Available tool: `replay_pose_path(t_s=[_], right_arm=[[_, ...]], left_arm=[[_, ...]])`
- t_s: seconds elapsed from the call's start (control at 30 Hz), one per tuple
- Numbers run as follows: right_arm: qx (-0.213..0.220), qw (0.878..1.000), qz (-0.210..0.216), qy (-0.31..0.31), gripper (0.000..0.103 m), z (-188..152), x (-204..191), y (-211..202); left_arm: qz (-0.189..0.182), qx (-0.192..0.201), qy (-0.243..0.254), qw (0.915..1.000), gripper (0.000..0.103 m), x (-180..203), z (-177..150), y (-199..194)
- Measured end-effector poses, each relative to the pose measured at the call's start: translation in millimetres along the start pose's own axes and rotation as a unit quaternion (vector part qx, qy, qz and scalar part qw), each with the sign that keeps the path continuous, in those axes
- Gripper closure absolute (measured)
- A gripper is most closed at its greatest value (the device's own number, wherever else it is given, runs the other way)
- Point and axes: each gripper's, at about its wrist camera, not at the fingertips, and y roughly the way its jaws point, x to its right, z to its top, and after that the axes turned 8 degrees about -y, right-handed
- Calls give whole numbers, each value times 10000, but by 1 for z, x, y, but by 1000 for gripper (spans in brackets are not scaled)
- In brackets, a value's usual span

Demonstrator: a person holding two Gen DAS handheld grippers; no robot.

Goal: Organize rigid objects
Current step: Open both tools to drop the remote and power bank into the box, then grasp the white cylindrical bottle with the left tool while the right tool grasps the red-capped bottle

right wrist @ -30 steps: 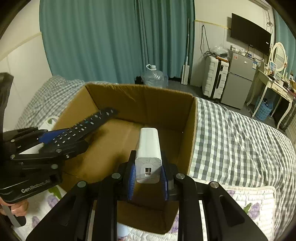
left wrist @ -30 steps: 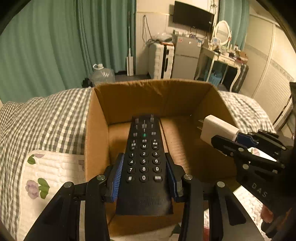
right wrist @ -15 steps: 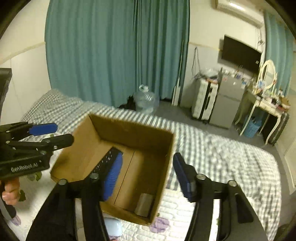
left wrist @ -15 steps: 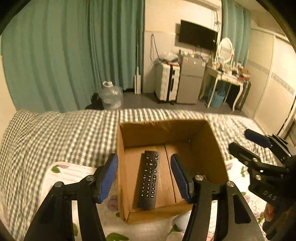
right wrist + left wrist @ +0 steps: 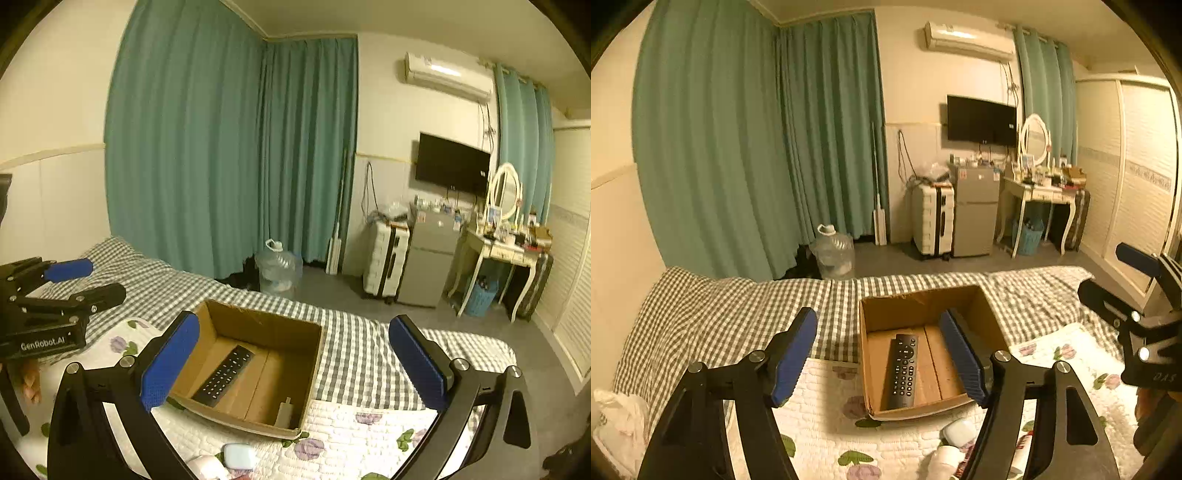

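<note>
1. The left gripper (image 5: 879,354) and right gripper (image 5: 295,363) both hang spread wide and empty above the bed.
2. The black remote control (image 5: 902,371) lies flat in the cardboard box (image 5: 258,326); the white charger (image 5: 284,412) stands in its near corner.
3. Both look light, stiff and smooth; pinching across their long sides should hold best.
4. A small pale case (image 5: 239,456) waits on the quilt (image 5: 369,435): probably slippery, so take it across its flat faces.

Green curtains (image 5: 757,147) cover the far wall and the corner. An air conditioner (image 5: 967,35) hangs high on the wall, and below it is a black TV (image 5: 980,120). Under the TV stand a white suitcase (image 5: 932,219) and, just beside it, a small grey fridge (image 5: 975,210). To the right is a dressing table (image 5: 1039,194) with an oval mirror (image 5: 1034,138). A water jug (image 5: 834,253) stands on the floor near the curtains.
</note>
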Motion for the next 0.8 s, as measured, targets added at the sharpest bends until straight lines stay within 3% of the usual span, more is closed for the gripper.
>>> replay_pose_path(t_s=[0.27, 0.5, 0.57, 0.63, 0.8], right_arm=[[142, 9995, 15, -282, 0, 1, -14, -35], [-4, 9989, 154, -447, 0, -26, -19, -41], [-165, 9984, 199, -496, 0, -41, -19, -36], [-314, 9979, 153, -548, 0, -57, -18, -30], [-670, 9970, 113, -371, 0, -91, -9, -16]], left_arm=[[88, 830, 166, 9964, 29, 0, -19, -47], [90, 162, 50, 9998, 29, -3, -46, -31], [-102, -41, 37, 9999, 29, -4, -52, -27], [-231, -66, -115, 9996, 29, -5, -59, -23], [-118, -218, -183, 9995, 29, -4, -75, -6]])
